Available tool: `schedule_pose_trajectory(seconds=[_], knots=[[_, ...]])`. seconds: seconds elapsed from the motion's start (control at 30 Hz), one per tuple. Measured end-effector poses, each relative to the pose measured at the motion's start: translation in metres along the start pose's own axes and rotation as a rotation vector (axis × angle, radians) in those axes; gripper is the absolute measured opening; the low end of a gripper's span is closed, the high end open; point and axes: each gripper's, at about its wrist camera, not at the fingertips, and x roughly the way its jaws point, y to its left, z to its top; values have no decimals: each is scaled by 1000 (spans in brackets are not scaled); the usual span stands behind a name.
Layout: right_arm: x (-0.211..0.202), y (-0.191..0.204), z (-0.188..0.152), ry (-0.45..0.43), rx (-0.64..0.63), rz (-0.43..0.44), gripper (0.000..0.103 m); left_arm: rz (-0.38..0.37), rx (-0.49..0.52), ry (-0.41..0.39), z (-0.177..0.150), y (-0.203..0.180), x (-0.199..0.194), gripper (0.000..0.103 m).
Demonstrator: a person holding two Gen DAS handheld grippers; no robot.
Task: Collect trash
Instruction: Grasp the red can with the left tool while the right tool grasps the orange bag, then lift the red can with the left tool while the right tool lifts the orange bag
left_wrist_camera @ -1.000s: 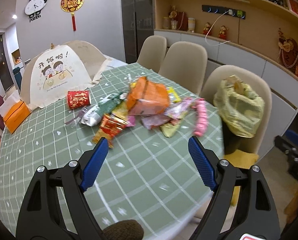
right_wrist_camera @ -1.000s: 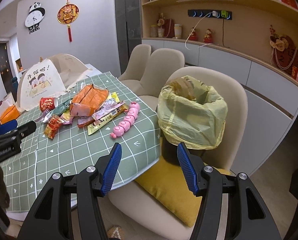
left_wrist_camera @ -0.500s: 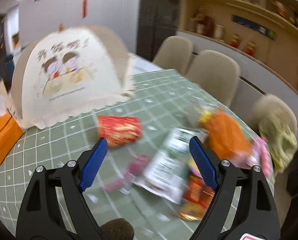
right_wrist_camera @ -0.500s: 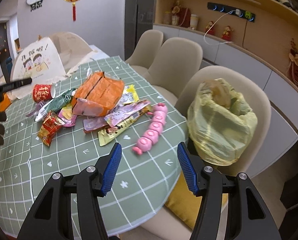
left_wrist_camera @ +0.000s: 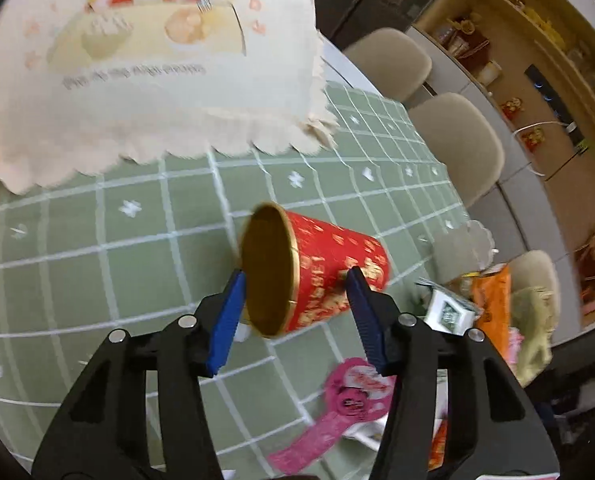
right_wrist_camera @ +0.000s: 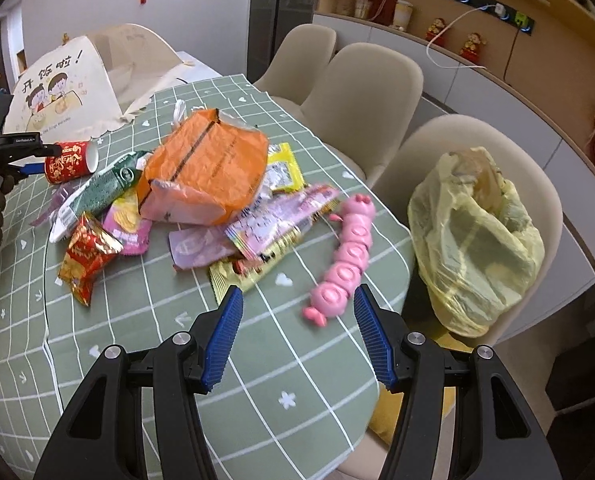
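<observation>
Straddling the tipped red paper cup [left_wrist_camera: 317, 276], the left gripper [left_wrist_camera: 295, 284] sits jaws apart; the right gripper [right_wrist_camera: 297, 304] hovers spread too, pink caterpillar toy [right_wrist_camera: 347, 256] at 12 o'clock.

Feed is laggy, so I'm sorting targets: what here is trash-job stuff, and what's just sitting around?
Job:
red paper cup, between the open left tongs
wrapper pile
pink caterpillar pack
yellow trash bag

Just there:
food cover
chairs
shelf figurines
</observation>
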Motion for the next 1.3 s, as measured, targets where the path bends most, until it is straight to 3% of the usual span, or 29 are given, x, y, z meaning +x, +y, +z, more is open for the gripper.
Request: schedule_pose_trajectory(seconds=[0.1, 0.23, 0.4, 0.53, 0.6, 0.73, 0.8, 0.93, 1.0, 1.1, 1.3], knots=[[4, 6, 13, -6, -13, 27, 55, -56, 11, 12, -1, -11, 0, 21], [15, 19, 43, -32, -37, 64, 55, -75, 55, -9, -9, -36, -12, 3], [37, 38, 82, -68, -72, 117, 55, -99, 81, -45, -26, -60, -37, 2], [67, 32, 97, -22, -65, 187, 55, -114, 97, -76, -40, -79, -60, 2], [86, 27, 99, -13, -87, 182, 55, -118, 103, -91, -50, -88, -73, 2], [127, 17, 101, 35, -65, 237, 55, -47, 119, -123, -74, -108, -92, 2], [145, 16, 101, 65, -50, 273, 55, -54, 99, -114, -83, -114, -96, 3], [156, 16, 103, 75, -20, 370, 54, -17, 104, -110, -99, -132, -99, 3], [155, 18, 104, 106, -19, 460, 28, 1, 101, -103, -105, -139, -98, 3], [144, 20, 108, 108, -27, 522, 9, 20, 107, -101, -113, -147, -100, 3], [85, 5, 117, -3, -78, 546, 5, 27, 107, -133, -127, -161, -113, 3]])
